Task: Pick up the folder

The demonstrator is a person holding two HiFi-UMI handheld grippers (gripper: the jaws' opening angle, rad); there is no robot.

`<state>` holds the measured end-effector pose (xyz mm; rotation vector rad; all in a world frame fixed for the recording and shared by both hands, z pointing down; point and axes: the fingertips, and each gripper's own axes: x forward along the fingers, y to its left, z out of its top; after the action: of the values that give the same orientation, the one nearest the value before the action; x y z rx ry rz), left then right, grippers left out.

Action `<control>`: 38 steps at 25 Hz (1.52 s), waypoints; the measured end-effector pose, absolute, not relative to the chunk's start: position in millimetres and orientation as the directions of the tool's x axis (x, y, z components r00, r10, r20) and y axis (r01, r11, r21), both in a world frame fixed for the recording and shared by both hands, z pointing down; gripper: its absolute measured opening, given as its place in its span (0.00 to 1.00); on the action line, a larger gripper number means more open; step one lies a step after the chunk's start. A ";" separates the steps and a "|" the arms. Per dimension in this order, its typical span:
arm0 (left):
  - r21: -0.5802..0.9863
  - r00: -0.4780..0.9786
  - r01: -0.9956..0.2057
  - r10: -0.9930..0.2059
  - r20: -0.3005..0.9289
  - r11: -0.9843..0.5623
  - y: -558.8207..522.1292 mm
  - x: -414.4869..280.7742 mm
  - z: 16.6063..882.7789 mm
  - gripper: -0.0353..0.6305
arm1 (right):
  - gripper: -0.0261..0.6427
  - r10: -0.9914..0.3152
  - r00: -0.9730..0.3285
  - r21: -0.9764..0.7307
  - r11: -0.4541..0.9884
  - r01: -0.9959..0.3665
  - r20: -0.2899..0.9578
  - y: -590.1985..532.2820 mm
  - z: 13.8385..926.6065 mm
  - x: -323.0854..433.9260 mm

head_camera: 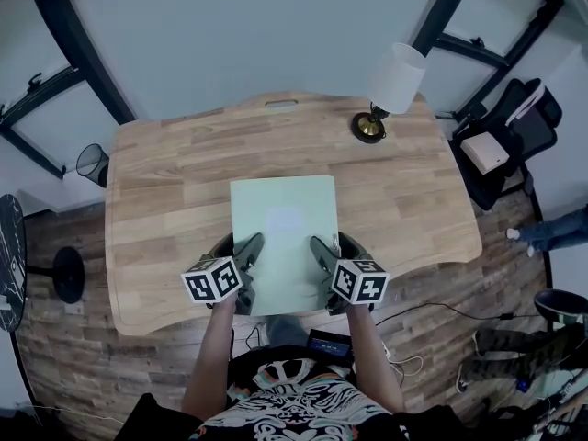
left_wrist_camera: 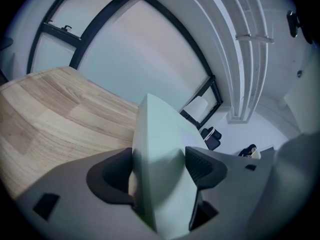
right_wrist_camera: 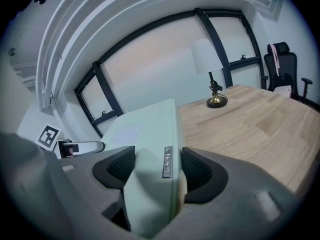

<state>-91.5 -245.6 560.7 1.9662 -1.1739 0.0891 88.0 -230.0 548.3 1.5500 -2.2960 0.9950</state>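
Pale-green folder (head_camera: 285, 214) is pinched near both near corners: the left gripper (head_camera: 237, 248) clamps its left edge and the right gripper (head_camera: 334, 246) its right edge, each pair of dark jaws pressed onto the cover. A small label strip (right_wrist_camera: 168, 161) on the right edge is too blurred to read. The folder lies over the near middle of the wooden table (head_camera: 165, 182); whether it touches the wood cannot be told. A white-shaded lamp (head_camera: 390, 85) stands at the far right corner. A black chair (head_camera: 514, 122) sits off the table's right side.
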 end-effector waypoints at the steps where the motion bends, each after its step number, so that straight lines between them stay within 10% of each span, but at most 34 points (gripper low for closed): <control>1: 0.612 0.563 -0.757 -0.702 0.437 -0.227 -244.8 -91.8 558.5 0.52 | 0.47 -0.749 -0.432 -0.419 0.226 -0.880 0.503 -229.2 545.8 87.9; 38: 0.634 0.600 -0.720 -0.712 0.365 -0.282 -200.9 -94.3 483.8 0.52 | 0.47 -0.797 -0.421 -0.429 0.229 -0.874 0.433 -178.0 471.2 86.0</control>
<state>-94.3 -200.9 483.8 2.0265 -1.1320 0.0137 86.0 -178.0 471.2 1.6176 -2.3647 0.9555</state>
